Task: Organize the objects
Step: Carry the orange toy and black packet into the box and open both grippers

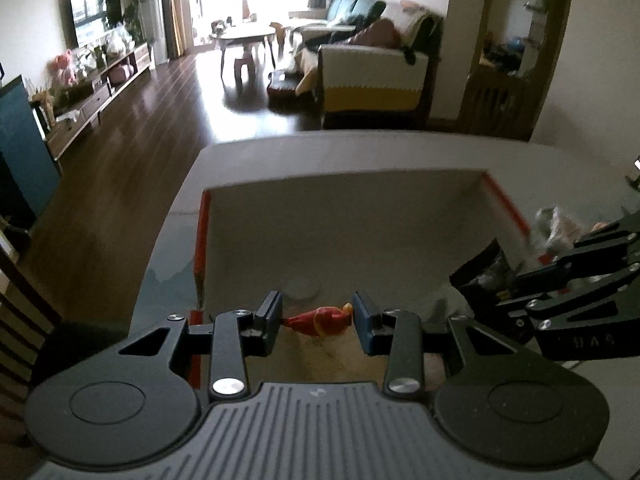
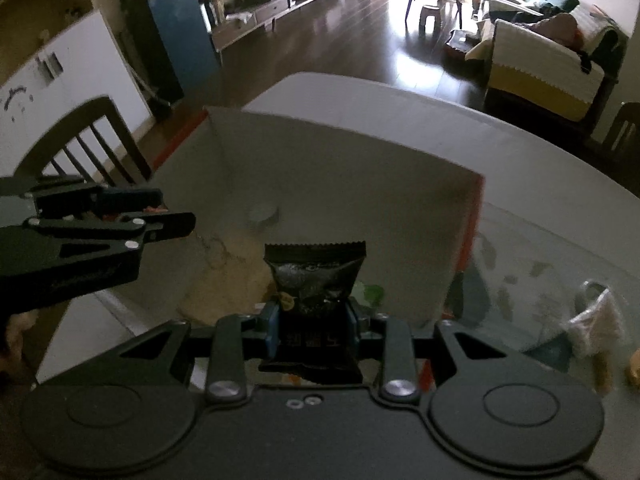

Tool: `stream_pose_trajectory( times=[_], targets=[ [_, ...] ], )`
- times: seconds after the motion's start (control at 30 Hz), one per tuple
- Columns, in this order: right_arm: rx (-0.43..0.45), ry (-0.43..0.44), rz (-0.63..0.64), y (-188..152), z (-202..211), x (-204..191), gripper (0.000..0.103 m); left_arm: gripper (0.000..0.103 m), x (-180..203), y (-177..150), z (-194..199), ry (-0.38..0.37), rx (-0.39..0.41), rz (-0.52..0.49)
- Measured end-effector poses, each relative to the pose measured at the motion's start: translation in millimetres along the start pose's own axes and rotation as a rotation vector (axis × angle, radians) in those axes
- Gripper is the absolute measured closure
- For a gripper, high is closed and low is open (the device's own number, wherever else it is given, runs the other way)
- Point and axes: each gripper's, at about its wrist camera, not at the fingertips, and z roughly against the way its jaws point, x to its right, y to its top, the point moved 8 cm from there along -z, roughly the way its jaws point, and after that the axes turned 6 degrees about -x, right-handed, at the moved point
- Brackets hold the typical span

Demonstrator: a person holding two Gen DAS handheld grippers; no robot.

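A white cardboard box [image 1: 344, 216] with red outer edges stands open on the table, and both grippers hover over its near side. My left gripper [image 1: 319, 322] is shut on a small red and yellow wrapped candy [image 1: 320, 320], which spans the gap between the pads. My right gripper [image 2: 314, 320] is shut on a black snack packet [image 2: 316, 276], whose serrated top points into the box [image 2: 340, 168]. In the left wrist view the right gripper [image 1: 504, 296] enters from the right with the packet [image 1: 480, 272]. From the right wrist, the left gripper [image 2: 176, 210] shows at the left.
A pale round disc [image 2: 262, 214] lies on the box floor, and something green [image 2: 370, 294] shows beside the packet. Clear-wrapped items [image 2: 596, 320] lie on the table [image 2: 540, 168] right of the box. A dark wooden chair [image 2: 80, 140] stands at the left.
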Motion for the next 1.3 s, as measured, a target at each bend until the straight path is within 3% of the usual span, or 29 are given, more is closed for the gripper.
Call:
stream_pose_trajectory(
  times=[0.27,0.67,0.73,0.8,0.9,1.3],
  targets=[
    [-0.050,-0.026,0.008,-3,-27,-3,0.070,0.066,-1,-15,-28,0.027,-0.077,-0.056],
    [-0.073,-0.028,0.012,-9,-31,2,0.065,0.065,5,-29,-47,0.016,-0.151,-0.083],
    [-0.067,-0.024,0.014,-10,-28,2,0.064,0.064,7,-32,-47,0.016,-0.153,-0.089],
    [-0.061,-0.010,0.018,-8,-24,0,0.060,0.052,8,-31,-46,0.014,-0.150,-0.091],
    [-0.053,0.010,0.034,-9,-18,-2,0.052,0.046,11,-32,-42,0.005,-0.136,-0.093],
    [0.033,0.048,0.011,-11,21,8,0.042,0.043,19,-31,-11,0.021,-0.089,-0.095]
  ],
)
